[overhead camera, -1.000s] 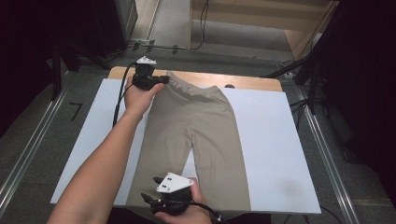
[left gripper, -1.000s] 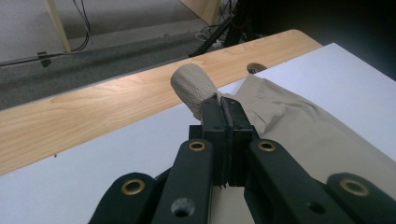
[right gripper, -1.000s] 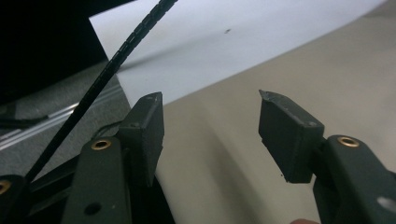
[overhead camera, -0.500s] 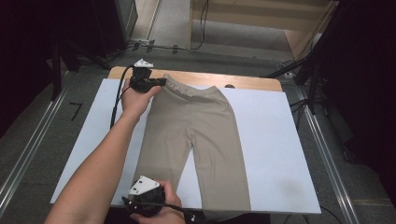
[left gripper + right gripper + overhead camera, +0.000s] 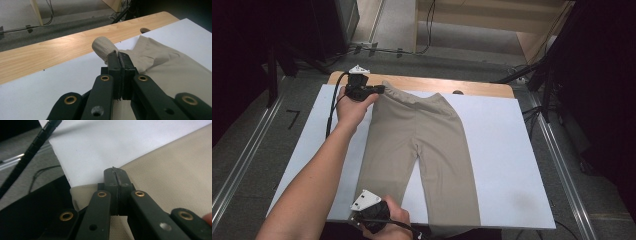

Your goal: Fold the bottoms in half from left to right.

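Beige trousers flat on a white board, waist far, left gripper clamped on the waist's left corner, right gripper just closed, pinching the left leg's hem at the near edge

Looks like a lab or recording studio setup, not anyone's home. The table is a plain light-wood top with a white board laid over it, and there's a cable hole cut into the wood like on an office desk. It sits on grey carpet with metal rails running along both sides. Loose cables trail across the floor at the back, near a light-wood unit, and black stands and dark gear crowd the edges. Pretty much a purpose-built data-capture corner.
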Demonstrator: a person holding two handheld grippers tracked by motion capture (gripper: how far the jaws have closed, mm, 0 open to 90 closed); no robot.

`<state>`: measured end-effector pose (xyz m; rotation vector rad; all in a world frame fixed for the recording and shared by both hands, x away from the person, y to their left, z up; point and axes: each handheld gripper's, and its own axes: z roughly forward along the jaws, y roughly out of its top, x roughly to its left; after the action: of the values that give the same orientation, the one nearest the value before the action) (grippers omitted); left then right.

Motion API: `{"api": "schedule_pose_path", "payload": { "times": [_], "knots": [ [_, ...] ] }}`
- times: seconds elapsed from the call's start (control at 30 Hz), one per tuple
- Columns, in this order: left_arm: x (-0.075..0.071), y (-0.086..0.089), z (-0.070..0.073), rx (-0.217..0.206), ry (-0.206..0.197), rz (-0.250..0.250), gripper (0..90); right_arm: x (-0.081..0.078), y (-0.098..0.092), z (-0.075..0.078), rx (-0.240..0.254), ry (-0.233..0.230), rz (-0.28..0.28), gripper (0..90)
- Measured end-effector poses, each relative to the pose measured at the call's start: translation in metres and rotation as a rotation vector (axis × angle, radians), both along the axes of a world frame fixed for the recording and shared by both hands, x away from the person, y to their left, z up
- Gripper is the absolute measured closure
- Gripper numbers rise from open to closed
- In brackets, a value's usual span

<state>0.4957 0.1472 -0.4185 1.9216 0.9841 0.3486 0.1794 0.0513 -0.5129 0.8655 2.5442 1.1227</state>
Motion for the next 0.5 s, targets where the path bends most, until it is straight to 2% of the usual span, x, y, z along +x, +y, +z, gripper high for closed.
{"api": "schedule_pose_path", "payload": {
  "times": [0.07, 0.13, 0.27, 0.33, 0.47, 0.5],
  "knots": [
    [0.0, -0.001, 0.001, -0.001, -0.01, -0.002, 90.0, 0.001, -0.007, 0.001, 0.043, 0.037, 0.024, 88.2],
    [0.001, -0.001, 0.002, -0.003, -0.014, 0.0, 90.0, -0.003, -0.018, 0.006, 0.112, 0.027, 0.057, 88.3],
    [0.004, -0.001, 0.004, 0.0, -0.017, 0.01, 90.0, -0.02, -0.042, 0.029, 0.152, -0.038, 0.121, 88.4],
    [0.006, -0.002, 0.006, -0.001, -0.022, 0.021, 90.0, -0.029, -0.057, 0.039, 0.163, -0.061, 0.13, 88.5],
    [0.007, -0.008, 0.007, 0.033, -0.027, 0.038, 90.0, -0.046, -0.087, 0.054, 0.217, -0.093, 0.148, 88.5],
    [0.007, -0.01, 0.007, 0.034, -0.023, 0.039, 90.0, -0.05, -0.093, 0.057, 0.217, -0.111, 0.143, 88.5]
  ]
}}
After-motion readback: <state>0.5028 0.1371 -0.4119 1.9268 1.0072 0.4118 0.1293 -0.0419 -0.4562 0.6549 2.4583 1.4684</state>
